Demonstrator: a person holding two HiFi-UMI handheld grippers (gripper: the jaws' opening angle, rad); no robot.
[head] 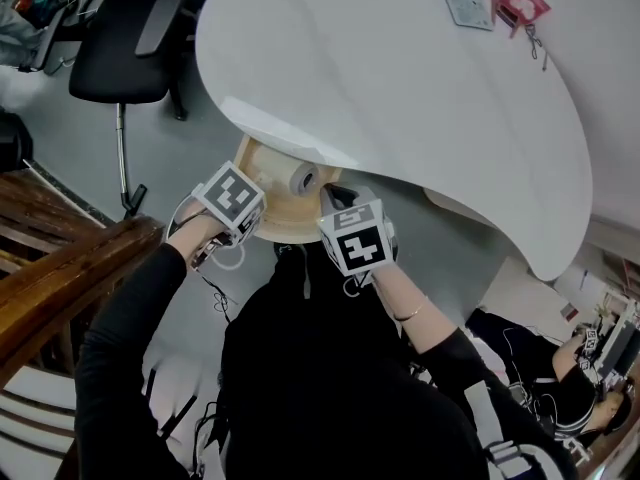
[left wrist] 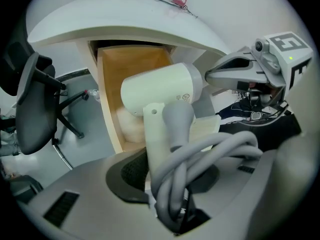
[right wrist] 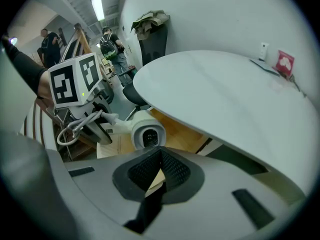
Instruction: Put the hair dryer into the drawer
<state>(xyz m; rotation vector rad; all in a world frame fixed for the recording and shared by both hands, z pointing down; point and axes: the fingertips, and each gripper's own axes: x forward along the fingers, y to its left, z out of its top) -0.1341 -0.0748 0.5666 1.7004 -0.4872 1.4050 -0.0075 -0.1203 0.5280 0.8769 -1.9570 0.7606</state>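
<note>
Left gripper (left wrist: 172,184) clenched on folded handle and looped grey cord (left wrist: 210,149) of white plastic hair dryer (left wrist: 160,91), poised over pulled-out pale wooden drawer (left wrist: 112,84) beneath white oval table (left wrist: 125,14). Right gripper (right wrist: 157,176) pressed together, empty. Drawer already open; lowering, letting go, probably closing left. Inside: only pale fuzzy lump (left wrist: 131,126), unidentifiable.
</note>
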